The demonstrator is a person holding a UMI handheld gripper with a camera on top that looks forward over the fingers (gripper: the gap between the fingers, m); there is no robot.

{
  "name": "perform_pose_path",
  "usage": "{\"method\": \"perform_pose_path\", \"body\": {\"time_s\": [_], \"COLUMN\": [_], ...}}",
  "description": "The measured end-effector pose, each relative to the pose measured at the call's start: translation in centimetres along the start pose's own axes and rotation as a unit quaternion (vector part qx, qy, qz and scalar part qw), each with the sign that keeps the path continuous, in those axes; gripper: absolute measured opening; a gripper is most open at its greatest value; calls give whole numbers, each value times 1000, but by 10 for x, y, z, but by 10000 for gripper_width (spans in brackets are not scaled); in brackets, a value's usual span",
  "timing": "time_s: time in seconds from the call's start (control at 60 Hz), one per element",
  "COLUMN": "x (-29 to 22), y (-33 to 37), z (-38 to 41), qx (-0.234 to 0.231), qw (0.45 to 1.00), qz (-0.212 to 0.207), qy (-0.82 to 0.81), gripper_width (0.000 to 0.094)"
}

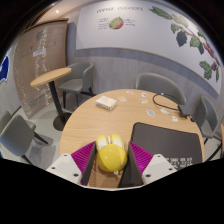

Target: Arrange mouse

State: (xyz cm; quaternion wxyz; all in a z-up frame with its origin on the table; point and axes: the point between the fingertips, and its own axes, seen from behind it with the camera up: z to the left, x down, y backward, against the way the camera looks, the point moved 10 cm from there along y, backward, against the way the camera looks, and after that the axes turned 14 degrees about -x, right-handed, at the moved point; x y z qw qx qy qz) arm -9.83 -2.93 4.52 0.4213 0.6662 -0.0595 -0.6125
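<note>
A yellow computer mouse [110, 155] sits between my two fingers, close to the camera. My gripper [111, 162] is shut on it; the pink pads [84, 160] press on both its sides. It is held over the near edge of a round wooden table [100, 122]. A black mouse mat [166, 140] lies on the table just to the right of the fingers and ahead of them.
A white box [106, 102] lies mid-table, with small white items [166, 112] to the right beyond the mat. Grey chairs [155, 83] stand round the table. A smaller round table [50, 77] stands far left.
</note>
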Motion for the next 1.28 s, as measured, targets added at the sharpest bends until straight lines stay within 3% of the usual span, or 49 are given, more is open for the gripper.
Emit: {"method": "perform_pose_path", "body": {"time_s": [0.033,0.15,0.217,0.35,0.467,0.533,0.633,0.733,0.833,0.9,1.0,1.083,1.1,1.283], "x": [-3,-8,-8,-27,-53,-52,-17,24,52,53,52,49,47,17], "y": [-1,-7,-6,28,91,124,131,110,98,101,102,119,126,227], "z": [4,-1,2,7,-23,-51,-98,-131,-148,-150,-149,-146,-145,-142], "qx": [-5,-9,-13,-68,-23,12,71,80,83,78,54,42,42,35], "qw": [1000,1000,1000,995,991,990,991,993,993,993,995,997,997,988], "qz": [1,3,-16,-65,-129,-144,-112,-55,-25,-30,-7,-11,-16,-145], "qy": [-6,-3,-13,-44,-17,-5,-32,-72,-83,-82,-88,-60,-55,-38], "gripper_width": [557,458,411,388,387,386,385,386,387,423,540,853,872,861]}}
